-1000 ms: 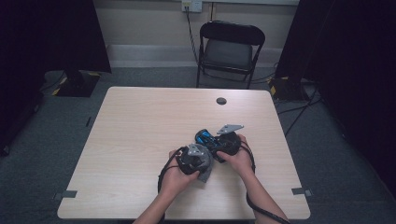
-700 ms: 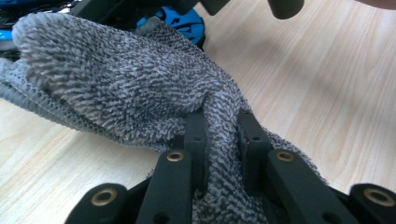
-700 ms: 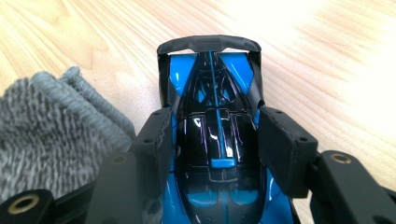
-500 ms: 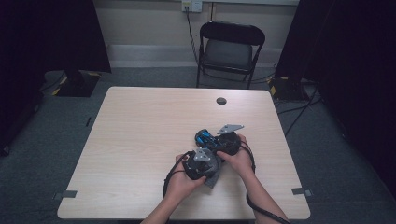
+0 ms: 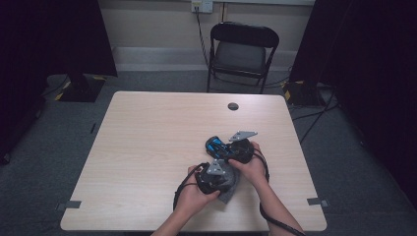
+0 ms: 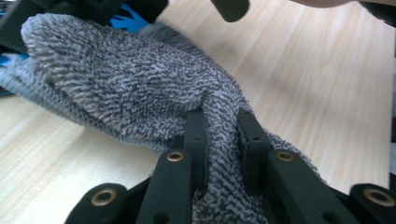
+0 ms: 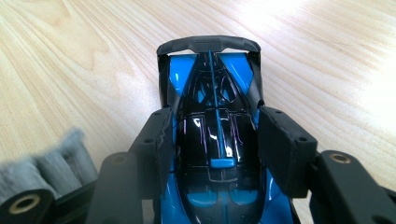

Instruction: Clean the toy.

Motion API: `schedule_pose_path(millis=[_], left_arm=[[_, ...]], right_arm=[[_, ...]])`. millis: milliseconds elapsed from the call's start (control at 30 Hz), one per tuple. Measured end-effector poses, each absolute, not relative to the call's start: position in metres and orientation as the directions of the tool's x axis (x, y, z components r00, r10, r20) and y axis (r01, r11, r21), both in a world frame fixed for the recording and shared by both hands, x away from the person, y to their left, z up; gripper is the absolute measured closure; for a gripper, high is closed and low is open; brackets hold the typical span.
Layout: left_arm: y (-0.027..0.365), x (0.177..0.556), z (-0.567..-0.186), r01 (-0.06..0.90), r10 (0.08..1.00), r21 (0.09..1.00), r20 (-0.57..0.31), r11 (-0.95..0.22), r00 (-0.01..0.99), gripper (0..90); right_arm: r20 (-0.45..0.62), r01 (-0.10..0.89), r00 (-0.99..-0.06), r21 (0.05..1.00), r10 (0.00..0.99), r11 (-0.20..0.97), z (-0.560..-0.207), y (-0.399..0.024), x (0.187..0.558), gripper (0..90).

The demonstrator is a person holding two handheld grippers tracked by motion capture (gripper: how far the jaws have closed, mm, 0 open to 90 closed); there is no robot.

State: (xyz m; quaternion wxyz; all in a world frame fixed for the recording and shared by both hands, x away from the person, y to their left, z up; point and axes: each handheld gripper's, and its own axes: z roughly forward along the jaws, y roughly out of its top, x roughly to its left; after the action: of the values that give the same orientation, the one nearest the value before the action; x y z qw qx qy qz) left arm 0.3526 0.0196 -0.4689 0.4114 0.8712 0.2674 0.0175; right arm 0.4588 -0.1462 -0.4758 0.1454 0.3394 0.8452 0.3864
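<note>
Grippers on one toy car and one grey cloth

Two grippers work close together near the table's front edge. The left gripper [image 6: 219, 140] has its jaws pinched tight on a fold of the grey terry cloth [image 6: 140, 88]; in the left gripper view the fabric is squeezed thin between the pads and spreads away toward the other hand. The right gripper [image 7: 217, 140] stands about half open, its two pads pressed against the flanks of the toy car [image 7: 212, 135], one on each side of the cabin.

Counted: one car, blue and black, and one cloth. In the right gripper view the car's long axis runs straight along the jaws, with its black wing at the far end, away from the hand. From the high view the car [image 5: 216, 146] lies aslant on the wooden table [image 5: 147, 147], pointing away to the left, with the cloth [image 5: 230, 189] just beside it, under the left hand [image 5: 194, 196].

Farther off, one folding chair [image 5: 243, 54] stands behind the table.
</note>
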Motion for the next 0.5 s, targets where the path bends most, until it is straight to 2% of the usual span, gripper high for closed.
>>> schedule_pose_path(millis=[500], left_arm=[[0.021,0.34,-0.459,0.411,0.417,0.733,-0.191,-0.542,0.889,77.3]], right_arm=[[0.017,0.463,-0.727,0.749,0.686,0.473,-0.475,-0.146,0.46,46.5]])
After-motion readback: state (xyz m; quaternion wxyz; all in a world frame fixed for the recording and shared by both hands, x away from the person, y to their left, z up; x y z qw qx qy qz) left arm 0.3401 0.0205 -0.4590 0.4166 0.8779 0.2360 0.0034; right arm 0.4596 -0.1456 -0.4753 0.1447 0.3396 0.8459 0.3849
